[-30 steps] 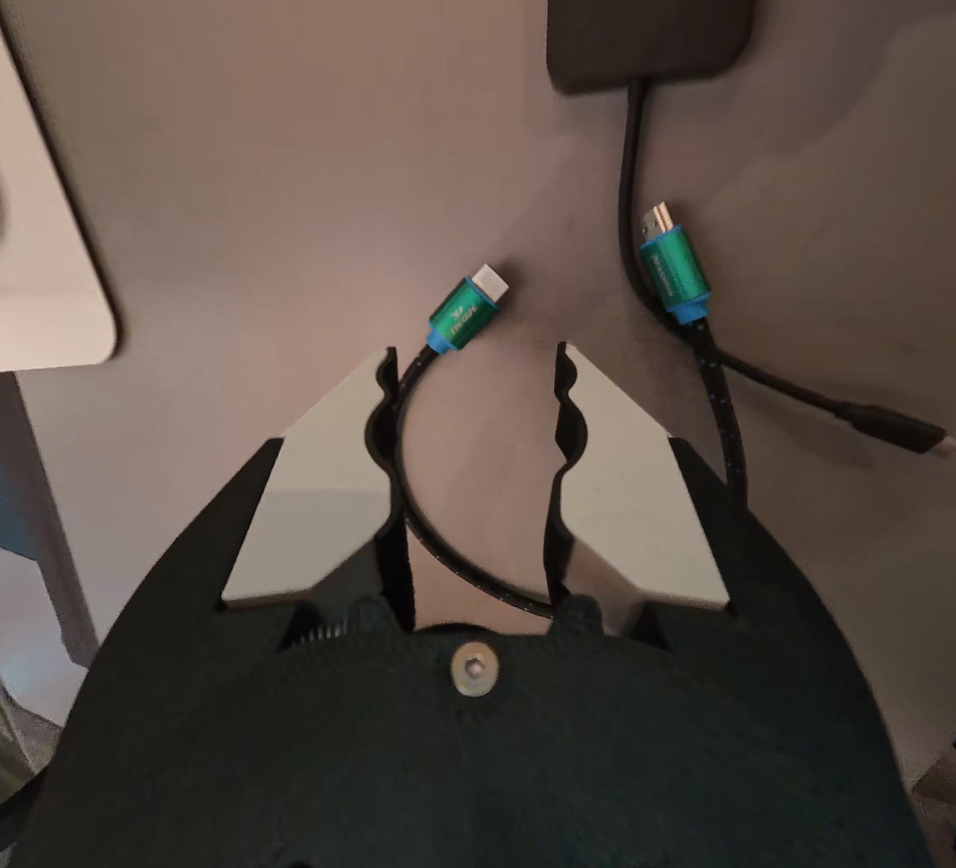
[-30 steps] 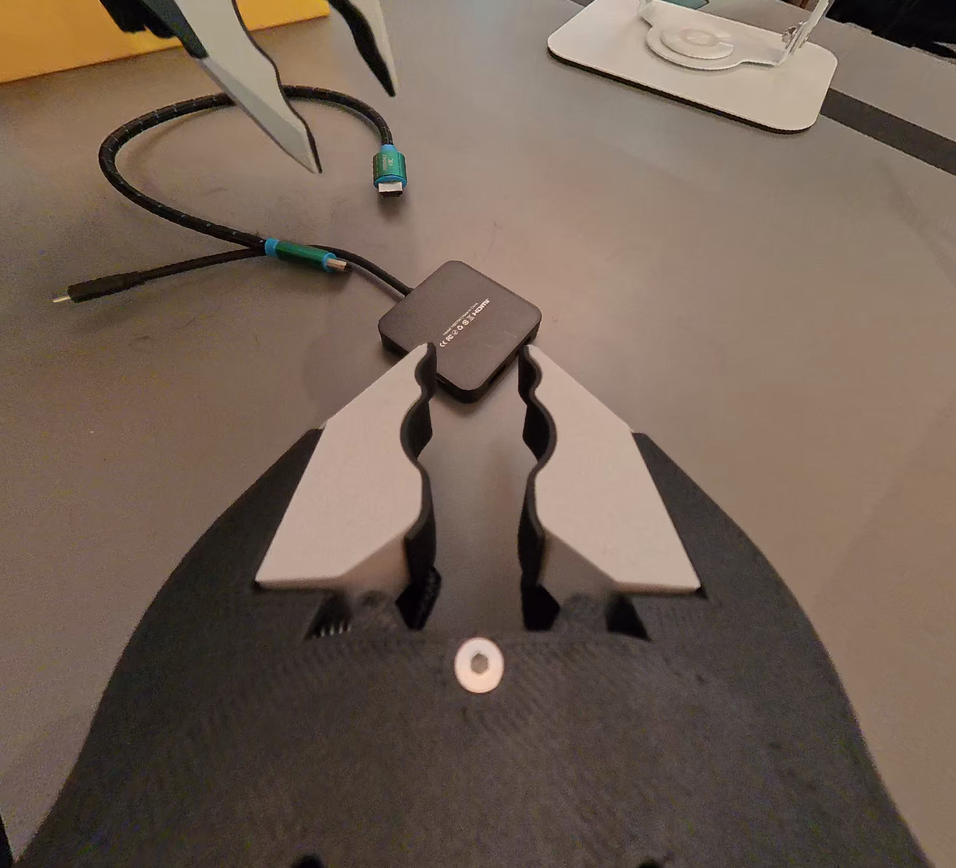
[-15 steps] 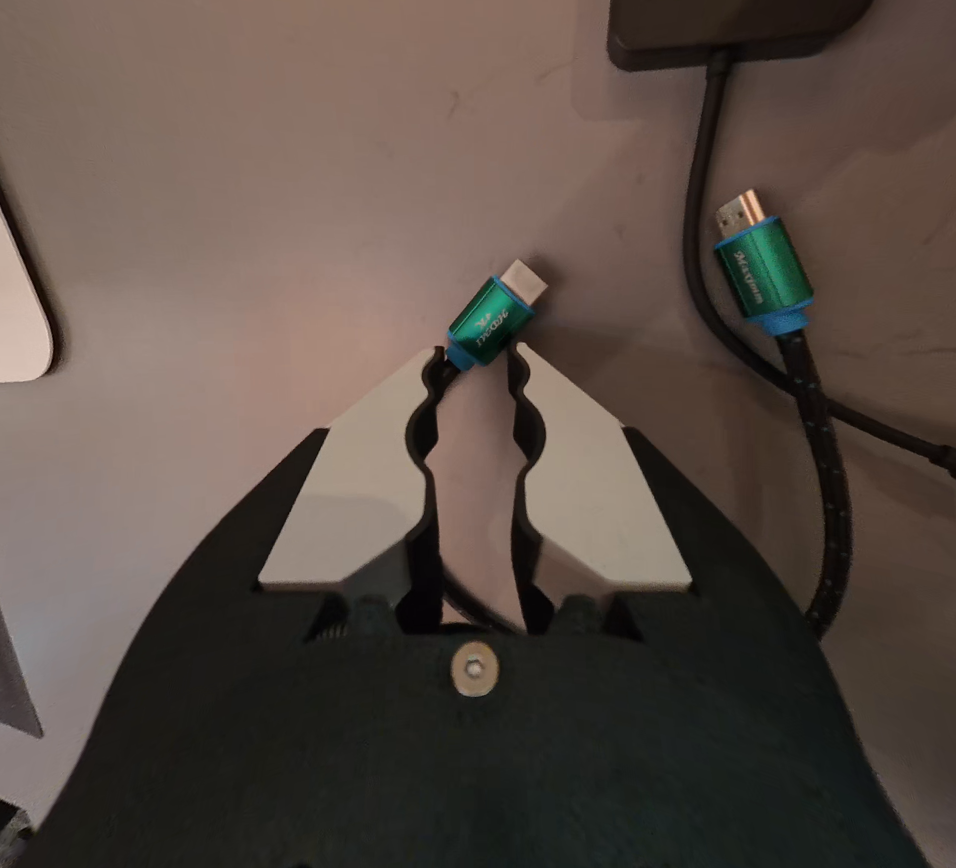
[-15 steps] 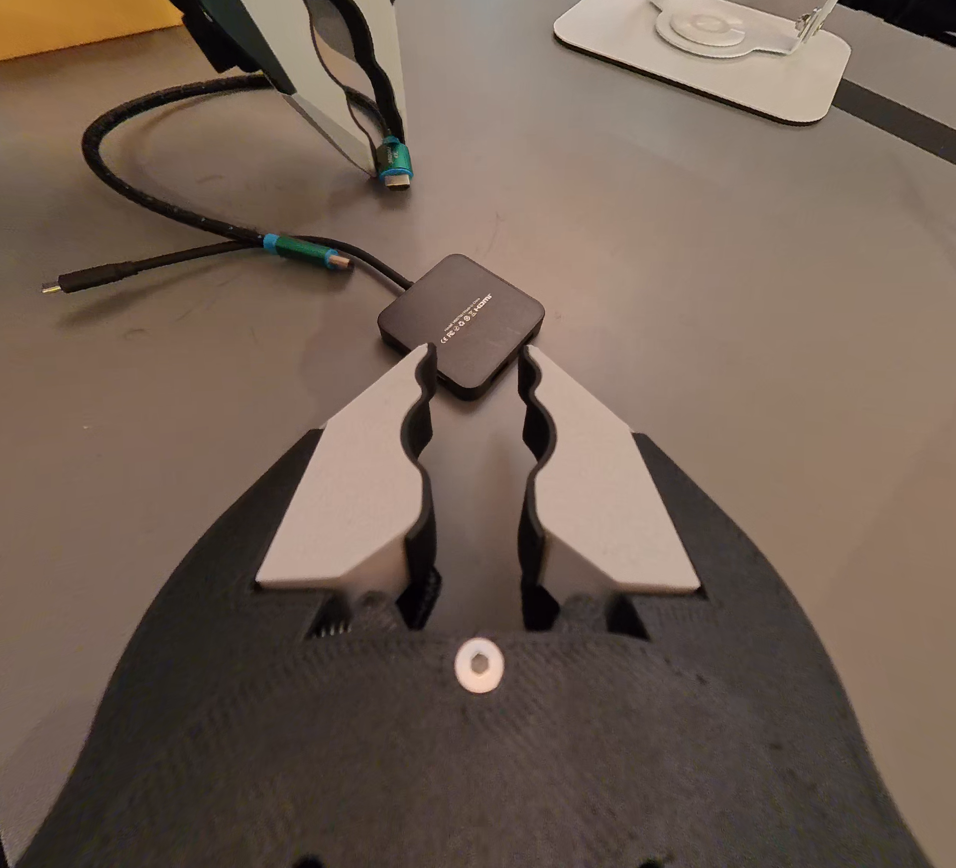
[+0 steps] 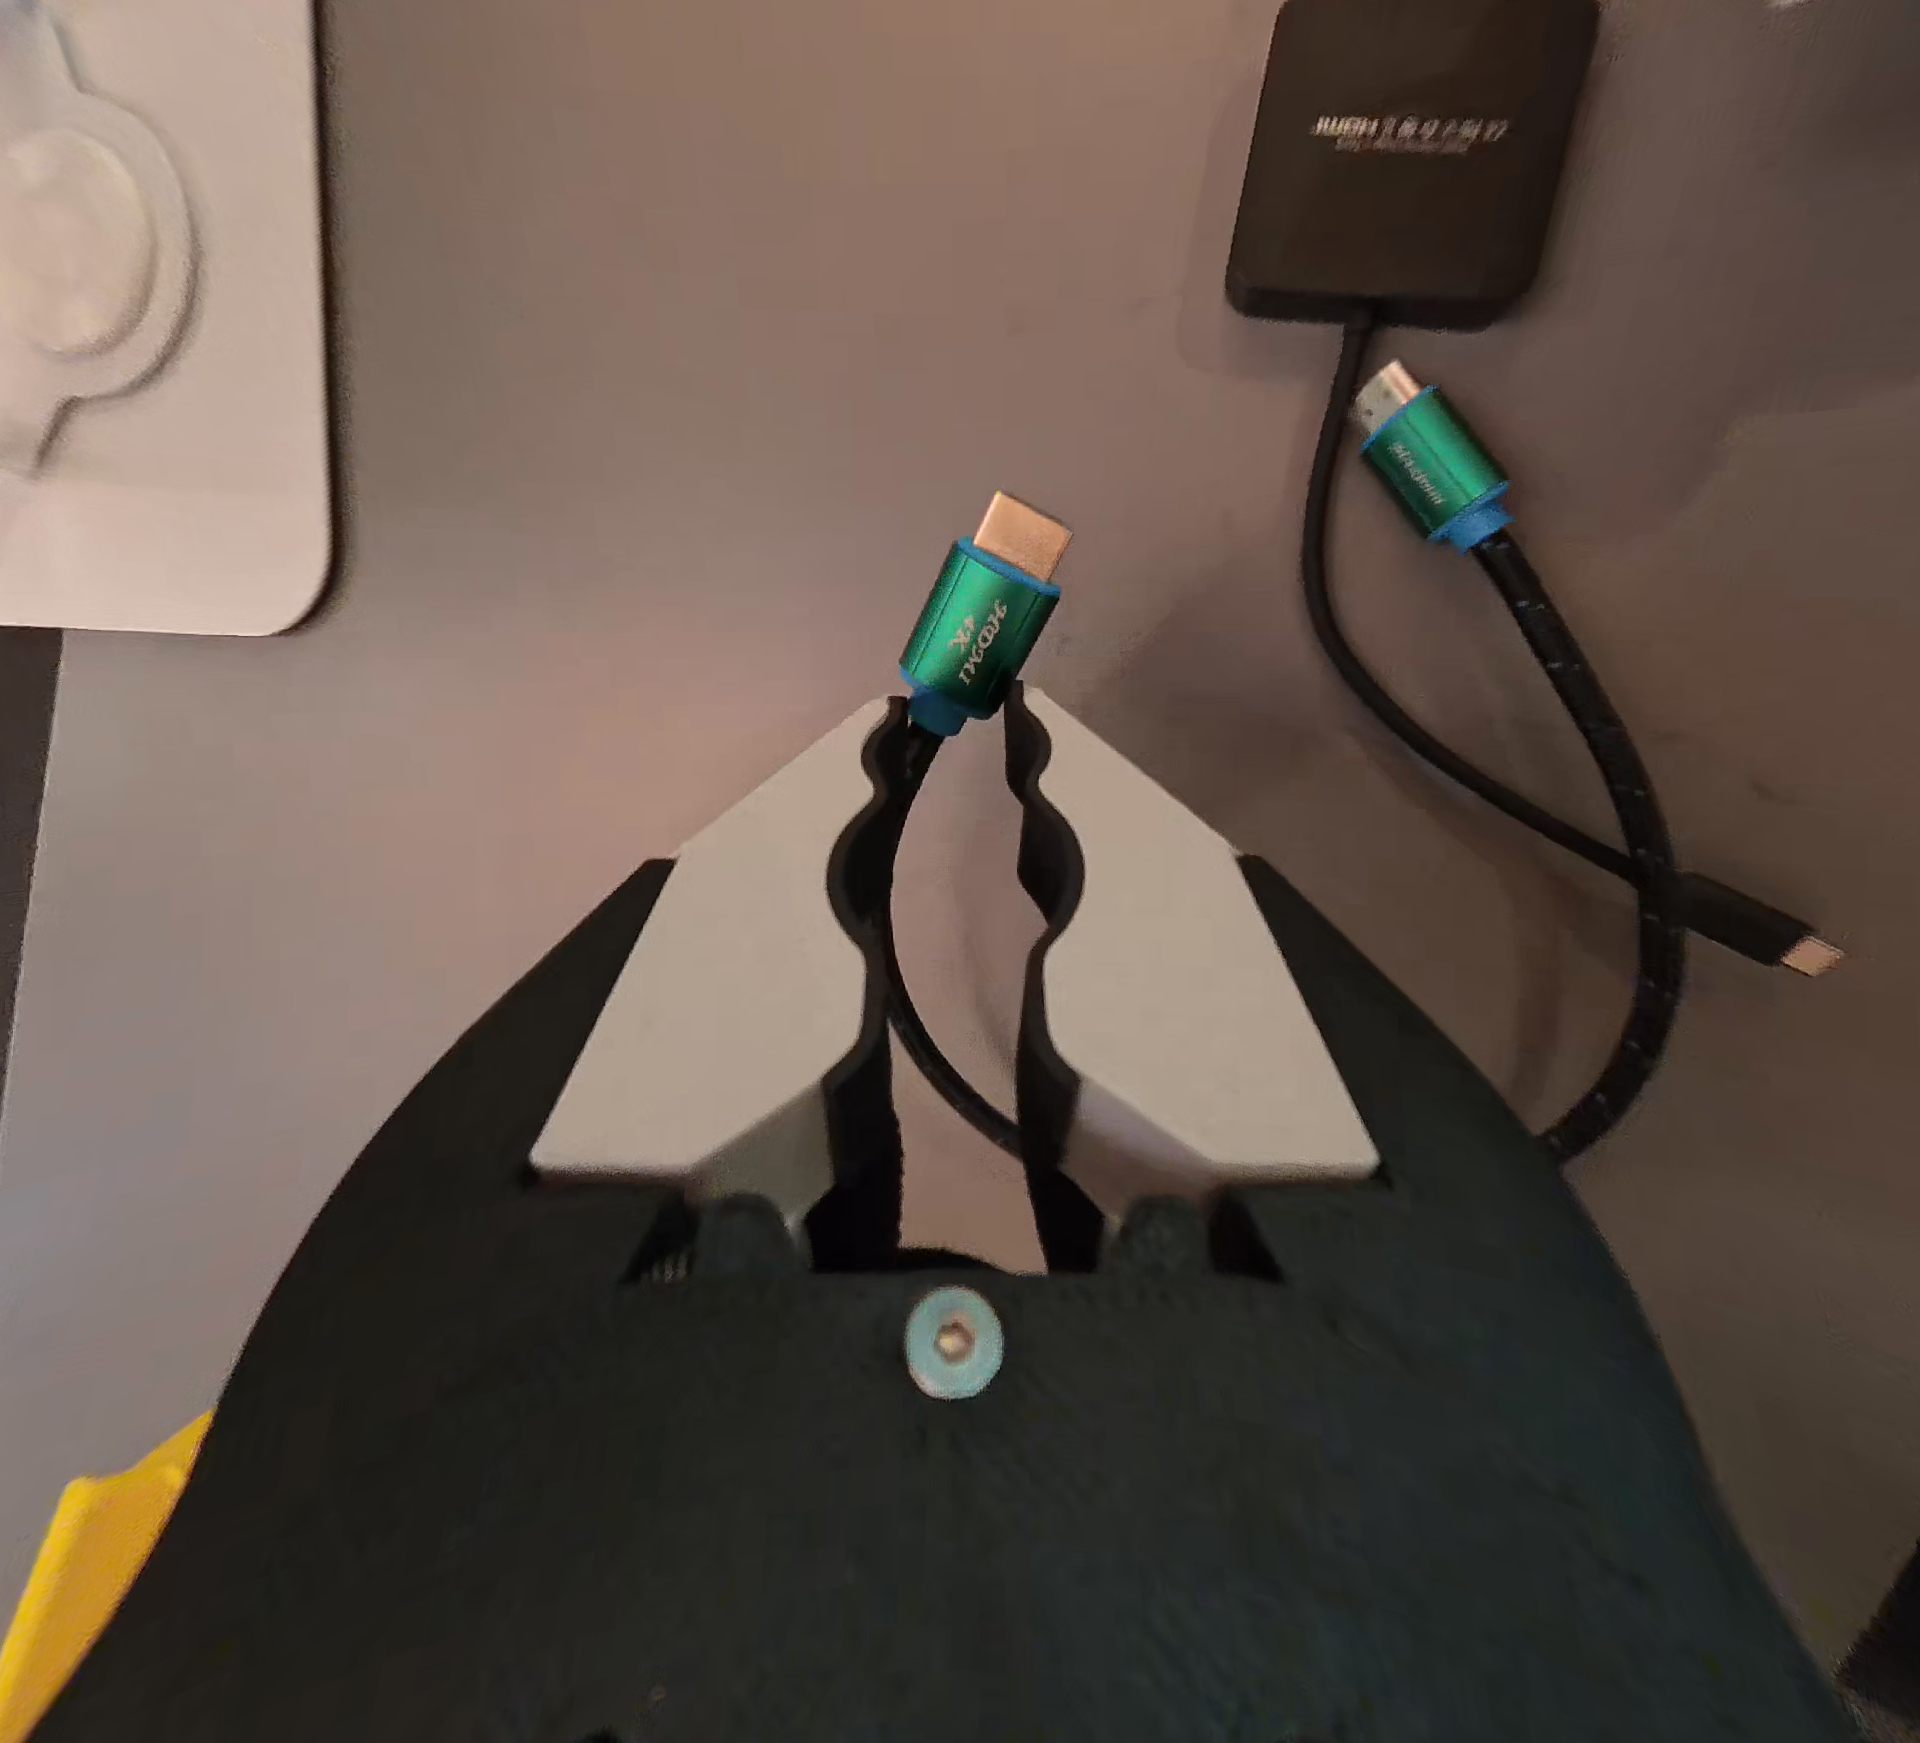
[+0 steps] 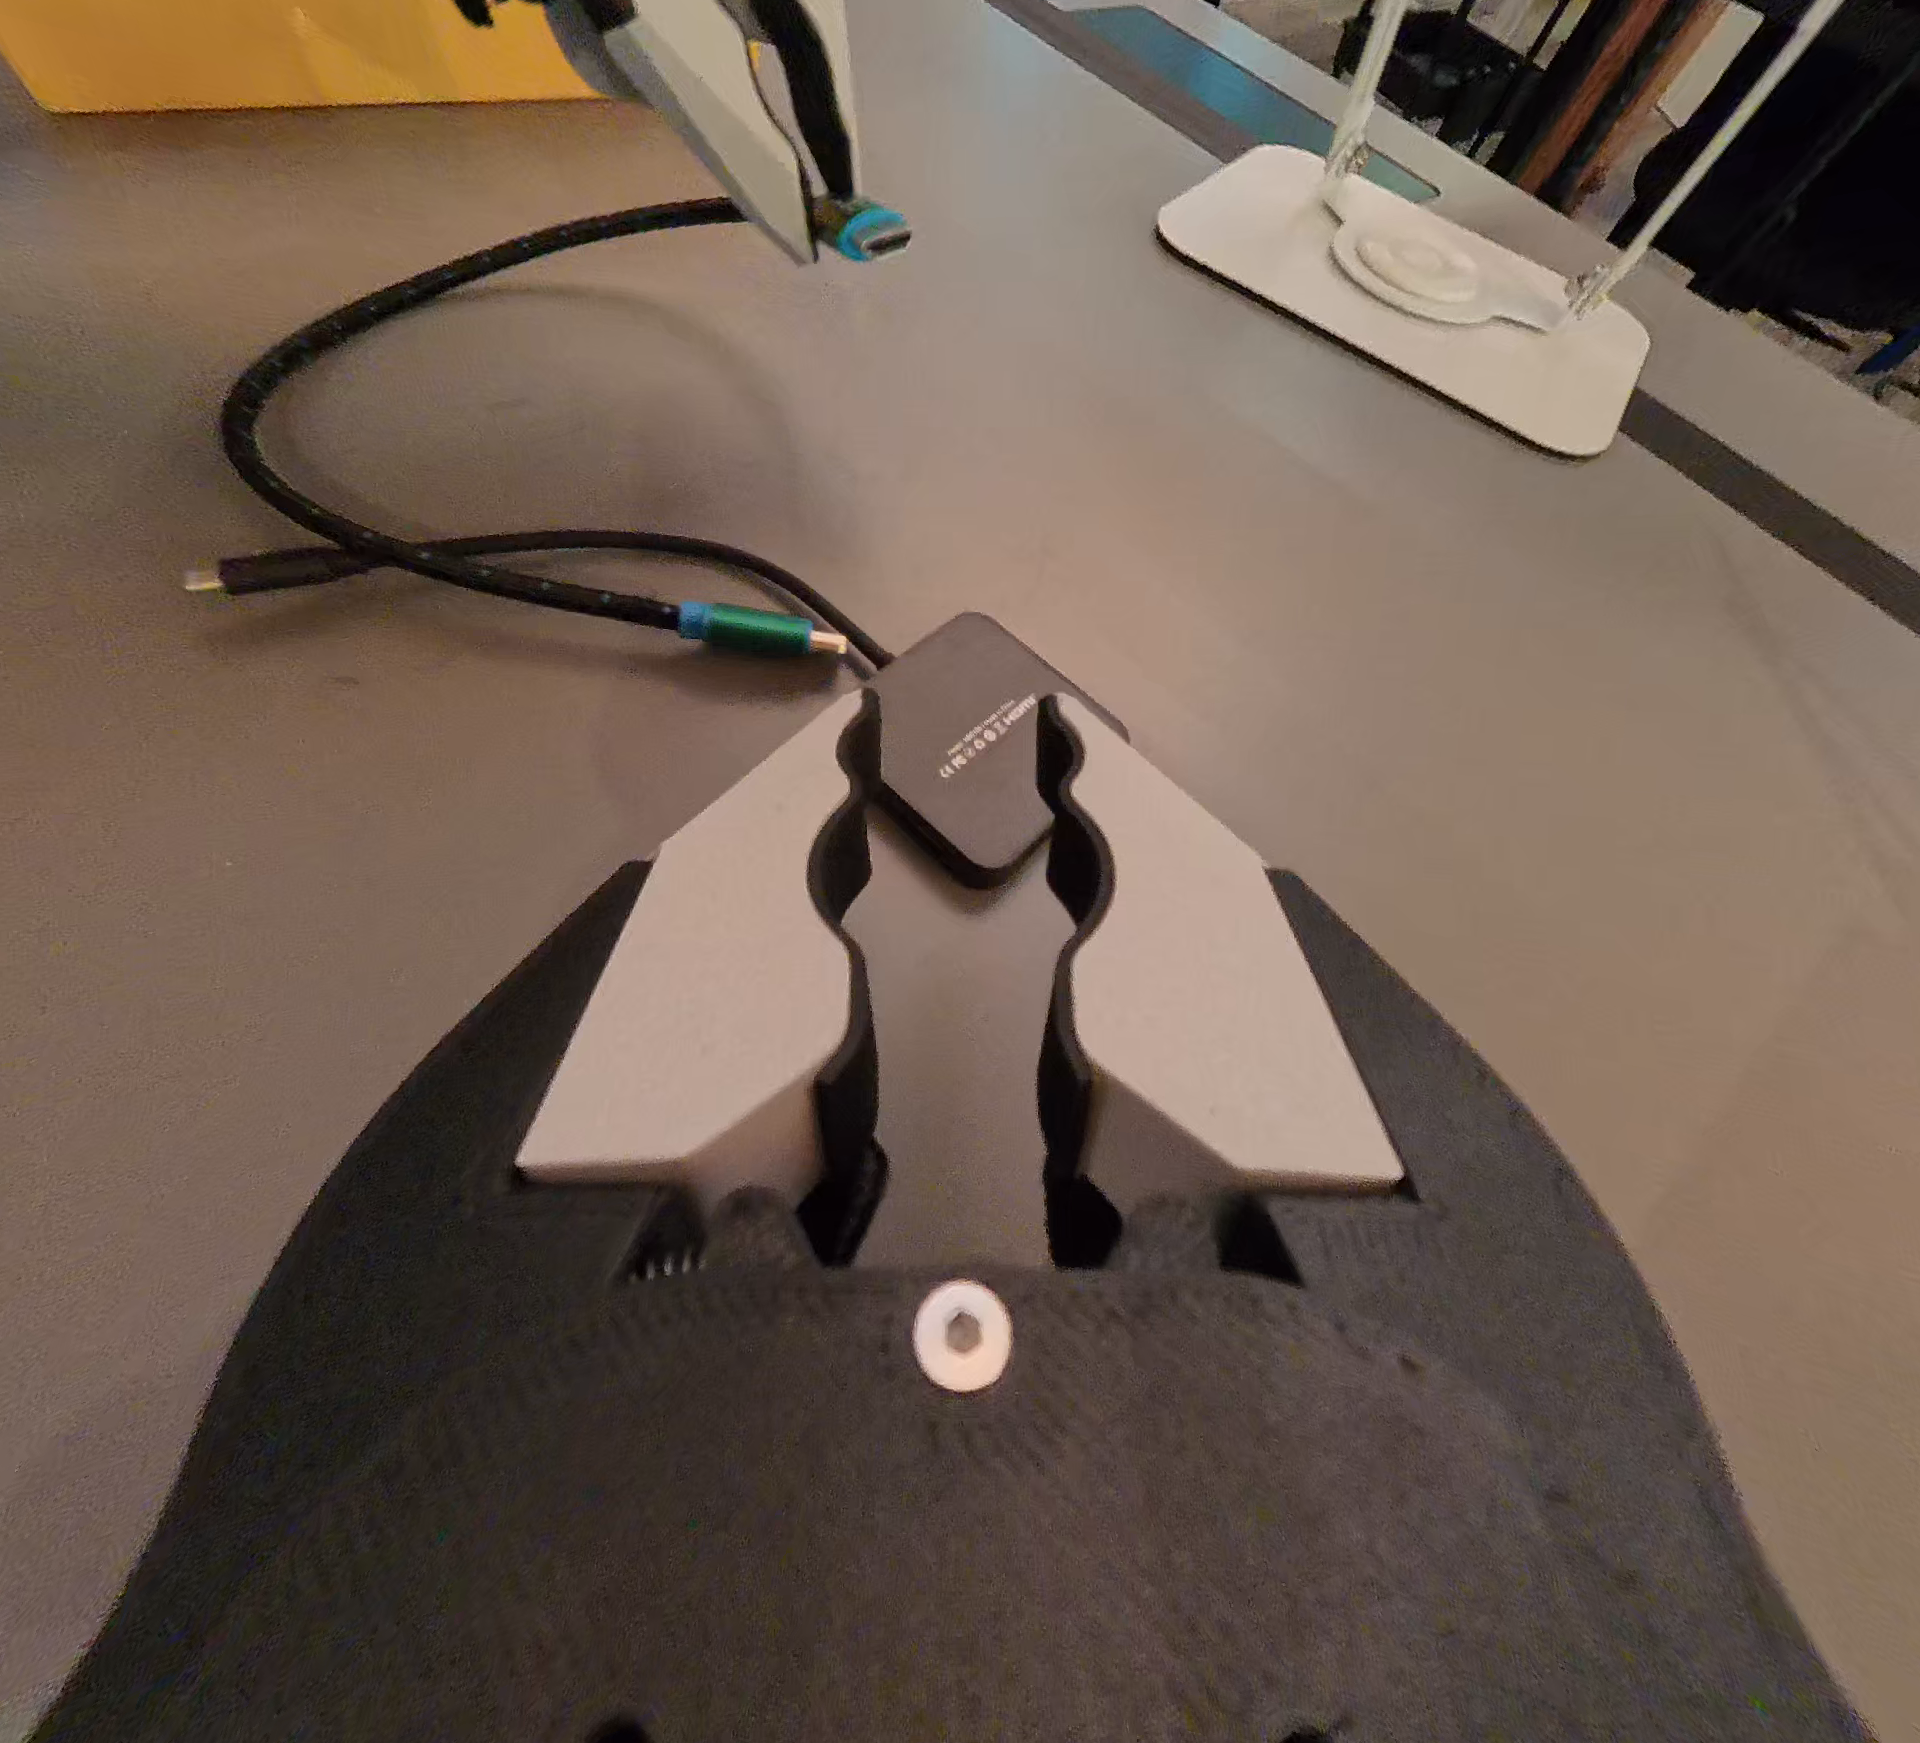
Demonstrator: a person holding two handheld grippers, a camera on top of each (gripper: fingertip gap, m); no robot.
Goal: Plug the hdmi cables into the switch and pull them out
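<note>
HDMI plug pinched in left fingers; right fingers flank switch.

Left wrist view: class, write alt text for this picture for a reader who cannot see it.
The left gripper pinches a green HDMI plug by its blue collar, metal tip pointing up and right. A black switch lies upper right on the grey table, with a second green plug lying unplugged just below it.
</note>
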